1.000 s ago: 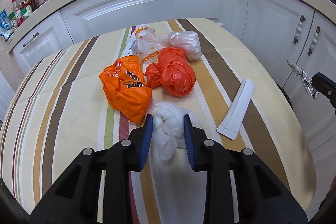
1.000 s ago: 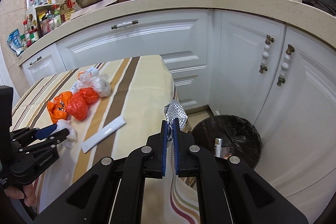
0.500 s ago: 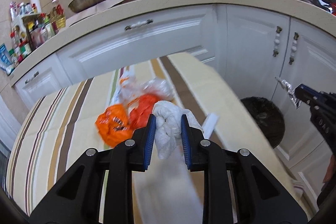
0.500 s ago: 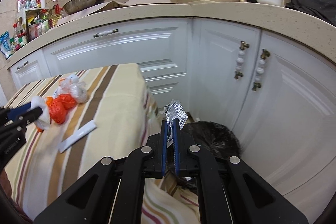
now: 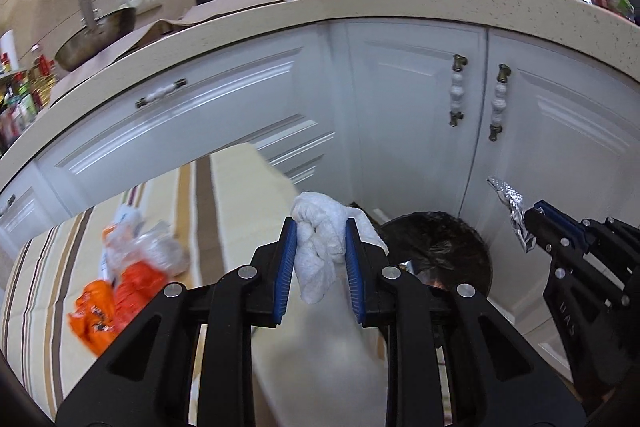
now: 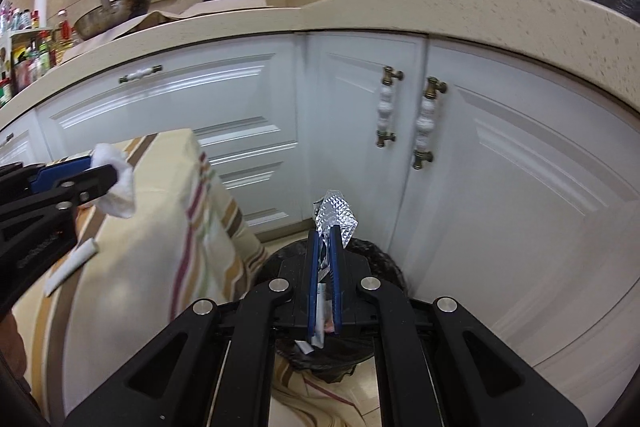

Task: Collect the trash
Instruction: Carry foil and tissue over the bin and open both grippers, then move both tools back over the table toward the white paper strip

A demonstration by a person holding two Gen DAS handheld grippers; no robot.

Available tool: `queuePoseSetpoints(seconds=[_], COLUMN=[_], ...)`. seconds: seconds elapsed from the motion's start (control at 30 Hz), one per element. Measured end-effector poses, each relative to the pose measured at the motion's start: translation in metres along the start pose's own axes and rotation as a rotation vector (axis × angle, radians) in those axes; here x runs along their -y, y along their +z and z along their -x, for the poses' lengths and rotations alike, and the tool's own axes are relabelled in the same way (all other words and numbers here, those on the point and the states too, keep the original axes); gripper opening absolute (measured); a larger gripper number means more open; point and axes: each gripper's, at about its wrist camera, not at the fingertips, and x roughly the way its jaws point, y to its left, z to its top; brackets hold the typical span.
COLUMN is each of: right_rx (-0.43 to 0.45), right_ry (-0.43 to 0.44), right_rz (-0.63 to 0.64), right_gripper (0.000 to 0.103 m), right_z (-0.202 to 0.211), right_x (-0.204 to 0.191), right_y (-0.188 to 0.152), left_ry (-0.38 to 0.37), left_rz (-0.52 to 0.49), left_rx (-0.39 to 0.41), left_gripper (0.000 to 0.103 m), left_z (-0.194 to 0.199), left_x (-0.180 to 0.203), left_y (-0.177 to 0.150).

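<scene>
Both grippers aloft, both clamped tight!

The left gripper (image 5: pixel 321 245) is up in the air past the right edge of the table, its blue-padded fingers (image 5: pixel 286 267) pressed in on a wad of white tissue (image 5: pixel 320 251) that bulges out between and above them. From the right wrist view that same gripper (image 6: pixel 96 173) reaches in from the left, level, tips pointing right. The right gripper (image 6: pixel 325 259) has its jaws nearly together, pinching a crinkled silver foil wrapper (image 6: pixel 335 213) that sticks up past the tips. Seen from the left wrist, it (image 5: pixel 534 217) comes in from the right, tilted slightly upward, well apart from its partner.
</scene>
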Motion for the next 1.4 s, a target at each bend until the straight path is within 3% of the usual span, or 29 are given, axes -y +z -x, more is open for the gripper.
queuePoseSetpoints(seconds=[0.43,0.53,0.57,0.63,0.8,0.9,1.17,1.4], right_rx=[-0.003,0.005,0.007,0.0,-0.028,-0.032,-0.036,-0.016], right_ry=[-0.029,-0.03,-0.024,-0.021,-0.017,-0.024,-0.017,0.042], right_rz=[-0.047,-0.066,-0.076,-0.099,-0.155,-0.155,-0.164,-0.132], right_gripper=[0.006,0.006,0.009,0.03,0.032,0.034,0.039,0.042], right_z=[-0.038,-0.048,-0.053,-0.063,-0.075,-0.072,-0.047,-0.018], right_x=[0.039,0.047,0.049,0.055,0.067,0.068,0.055,0.015], right_y=[0.003,0.003,0.003,0.001,-0.004,-0.005,-0.002,0.011], left_ry=[-0.026,-0.013,-0.002,0.002,0.006,0.003,-0.019,0.031], left_rz=[-0.028,-0.026,-0.032,-0.038,-0.042,-0.025,-0.006,0.051], left_rx=[-0.059,-0.07,-0.079,-0.093,-0.115,-0.118,-0.098,-0.075], left_gripper=[0.024,0.031,0.042,0.052,0.054,0.059,0.059,0.059], left_z=[-0.064,-0.081,-0.088,-0.099,-0.113,-0.112,-0.078,-0.029], left_x=[0.054,0.062,0.065,0.069,0.07,0.065,0.042,-0.018], left_y=[0.027,0.029,0.029,0.03,0.032,0.033,0.031,0.015])
